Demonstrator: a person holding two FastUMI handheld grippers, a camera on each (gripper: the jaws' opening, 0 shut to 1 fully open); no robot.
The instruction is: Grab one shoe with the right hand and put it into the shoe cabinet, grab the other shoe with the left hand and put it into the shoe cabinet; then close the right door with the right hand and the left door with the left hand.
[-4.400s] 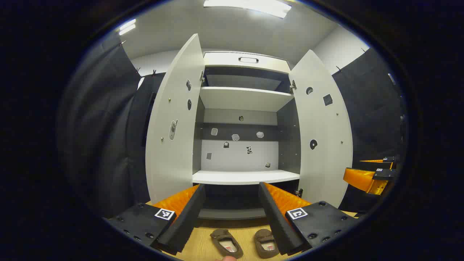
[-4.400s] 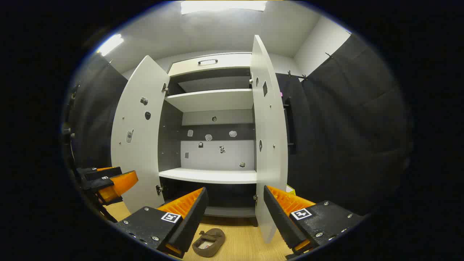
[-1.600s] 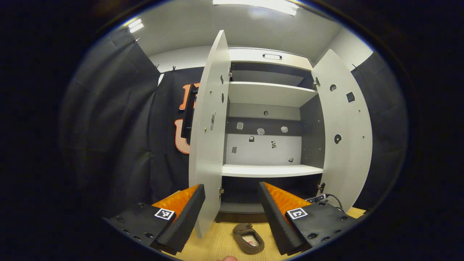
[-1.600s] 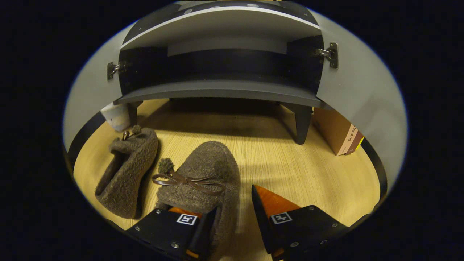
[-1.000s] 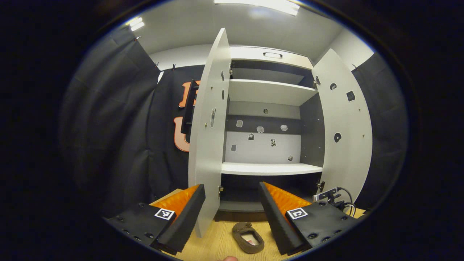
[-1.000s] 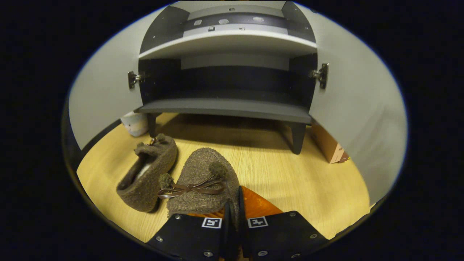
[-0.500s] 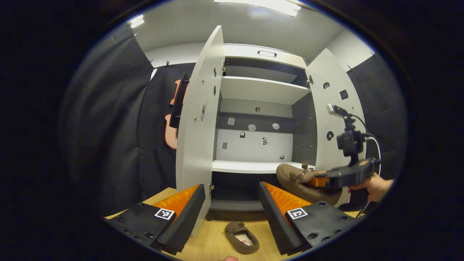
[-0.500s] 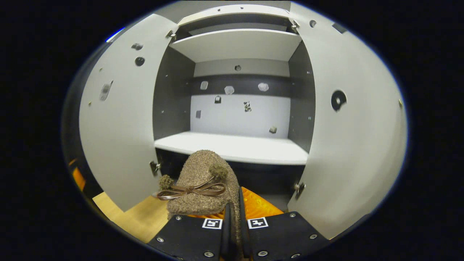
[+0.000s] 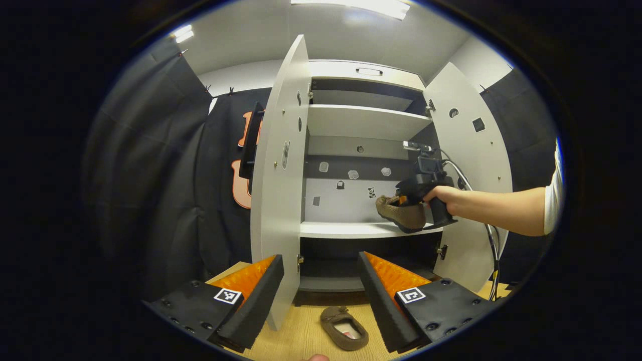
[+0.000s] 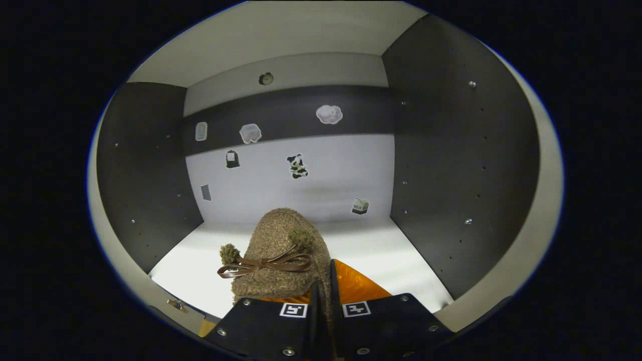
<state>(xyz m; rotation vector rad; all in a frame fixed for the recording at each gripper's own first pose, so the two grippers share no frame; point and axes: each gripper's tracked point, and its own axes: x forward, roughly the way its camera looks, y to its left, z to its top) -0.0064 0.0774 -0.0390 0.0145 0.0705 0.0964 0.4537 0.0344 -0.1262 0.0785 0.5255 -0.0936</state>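
Held shoe [image 10: 281, 250] looked like rough, nubbly boucle-type cloth, matt, with fuzzy pompoms and a smooth, slightly glossy leather-like bow [image 10: 263, 264]. Second shoe [image 9: 344, 327] on the floor was the same fuzzy cloth outside, with a paler smooth insole. Shoe cabinet [image 9: 361, 120] panels were smooth matt laminate, pale shelves and doors, dark matt side walls dotted with small metal pins. Door hinges [image 9: 441, 250] were shiny metal. Floor [image 9: 306, 333] was light wood-grain, satin finish. Booth wall [image 9: 150, 190] was matt black cloth, hanging in folds. Stickers [image 10: 297, 166] on the back panel looked like flat paper or vinyl.
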